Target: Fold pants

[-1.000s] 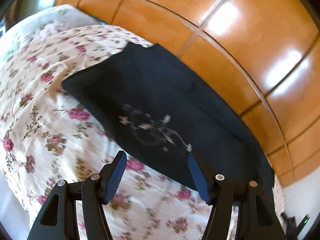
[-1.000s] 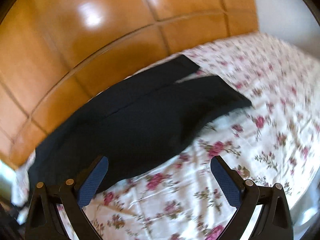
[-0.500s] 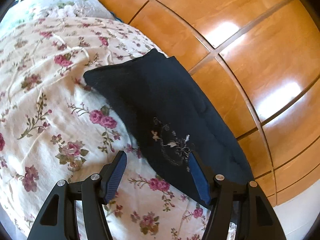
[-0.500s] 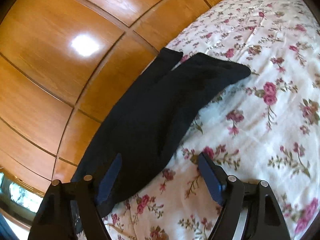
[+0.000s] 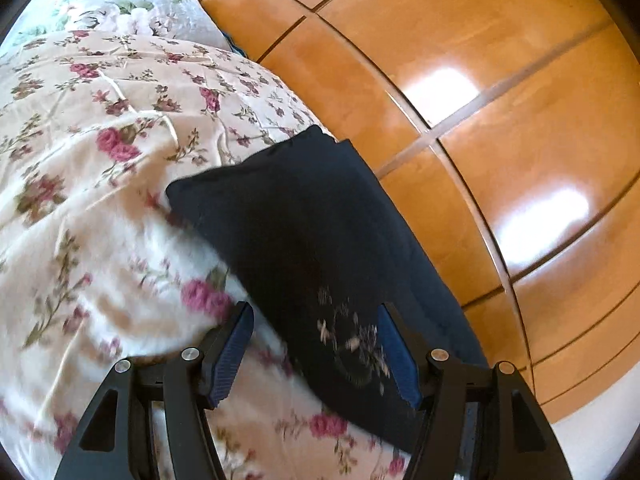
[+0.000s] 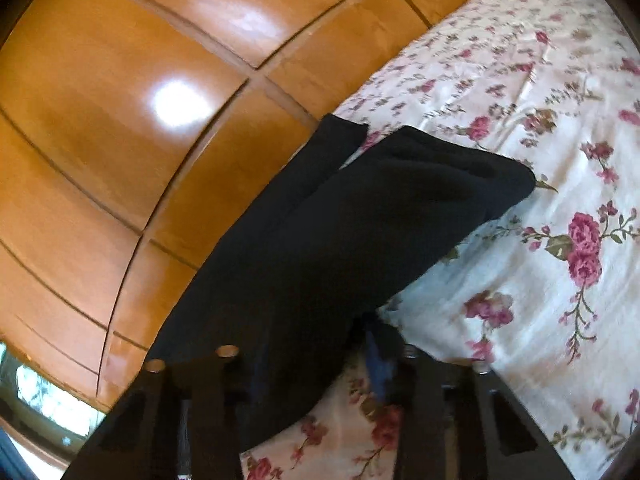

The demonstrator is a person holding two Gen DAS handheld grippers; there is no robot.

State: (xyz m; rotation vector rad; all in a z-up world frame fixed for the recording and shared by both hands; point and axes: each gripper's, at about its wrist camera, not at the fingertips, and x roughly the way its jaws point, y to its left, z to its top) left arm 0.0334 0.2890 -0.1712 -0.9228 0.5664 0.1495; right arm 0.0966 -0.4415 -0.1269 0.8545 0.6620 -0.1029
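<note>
Dark navy pants (image 5: 304, 220) lie lengthwise on a floral bedspread (image 5: 80, 160), close to a wooden wall. My left gripper (image 5: 316, 344) is open and low over the end with pale embroidery (image 5: 352, 344). The pants' near edge runs between its blue pads, which do not press on it. In the right wrist view the pants (image 6: 360, 220) stretch away to the two leg ends. My right gripper (image 6: 316, 368) is closing around their near edge. Cloth fills the gap and covers the left finger, and one blue pad (image 6: 376, 360) shows beside the cloth.
Glossy orange-brown wooden panels (image 5: 480, 80) rise right behind the pants, also filling the left of the right wrist view as wooden panels (image 6: 120, 80). A floral pillow (image 5: 120, 4) lies at the far end of the bed. The bedspread (image 6: 540, 120) spreads out to the right.
Both grippers came down and in toward the pants, and both views rolled. The right jaws narrowed from wide open, with the pants' edge now between them. The left jaws kept their width.
</note>
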